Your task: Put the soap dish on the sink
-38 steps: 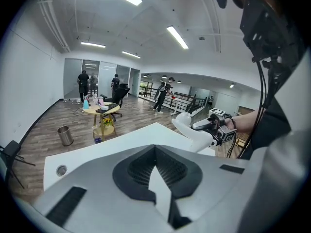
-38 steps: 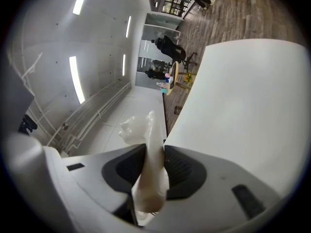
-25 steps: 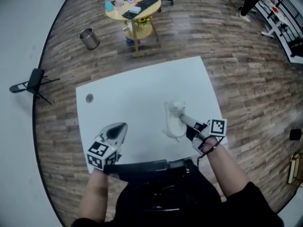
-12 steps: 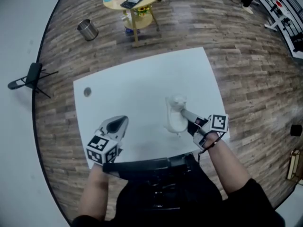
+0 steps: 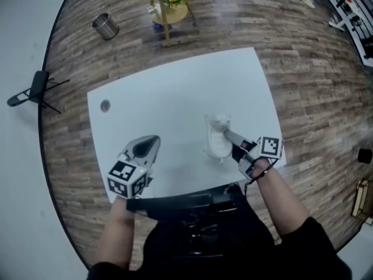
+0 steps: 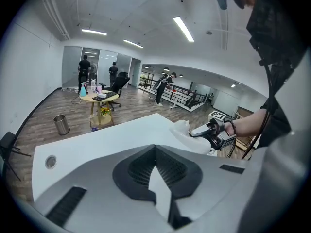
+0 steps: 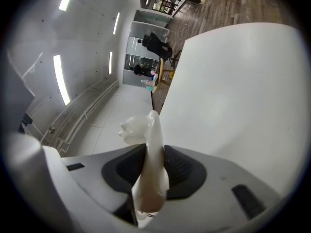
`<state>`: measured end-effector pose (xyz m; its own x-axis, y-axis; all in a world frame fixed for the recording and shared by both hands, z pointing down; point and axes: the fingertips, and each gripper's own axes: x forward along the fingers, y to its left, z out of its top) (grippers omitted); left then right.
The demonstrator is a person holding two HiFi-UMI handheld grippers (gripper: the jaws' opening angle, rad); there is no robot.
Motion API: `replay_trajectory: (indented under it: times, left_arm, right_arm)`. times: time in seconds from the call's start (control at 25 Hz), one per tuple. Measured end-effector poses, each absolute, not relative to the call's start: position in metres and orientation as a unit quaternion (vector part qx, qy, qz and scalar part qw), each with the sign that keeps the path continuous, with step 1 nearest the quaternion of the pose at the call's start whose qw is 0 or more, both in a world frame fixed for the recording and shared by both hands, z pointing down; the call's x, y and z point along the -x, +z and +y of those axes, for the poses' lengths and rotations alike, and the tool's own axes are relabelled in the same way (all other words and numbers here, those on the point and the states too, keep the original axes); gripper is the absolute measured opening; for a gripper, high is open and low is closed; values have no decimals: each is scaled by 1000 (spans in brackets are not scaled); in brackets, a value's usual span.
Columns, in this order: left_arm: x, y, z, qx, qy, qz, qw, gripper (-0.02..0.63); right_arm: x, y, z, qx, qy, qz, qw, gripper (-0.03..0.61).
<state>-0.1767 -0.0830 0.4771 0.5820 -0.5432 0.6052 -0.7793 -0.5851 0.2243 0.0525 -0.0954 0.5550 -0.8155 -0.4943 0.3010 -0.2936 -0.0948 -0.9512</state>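
Soap dish (image 5: 217, 147), white, clamped edge-on between jaws of right gripper (image 5: 228, 136), low over near right part of white tabletop (image 5: 175, 92); contact with tabletop unclear. Left gripper (image 5: 152, 141) over near left part, well apart from dish, jaws closed together, nothing held. Beyond: wooden floor (image 5: 303, 98), metal bin (image 5: 105, 26).

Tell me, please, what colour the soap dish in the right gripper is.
The soap dish is creamy white, best seen in the right gripper view.
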Motion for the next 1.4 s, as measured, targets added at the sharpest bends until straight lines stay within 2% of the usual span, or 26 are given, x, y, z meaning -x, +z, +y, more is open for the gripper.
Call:
replay_trajectory:
  times: [1.4]
  left_arm:
    - [163,534,-106,-851,285,-344,276,-11]
  right_arm:
    - [-42,606,-114,310,-691,653,38,129]
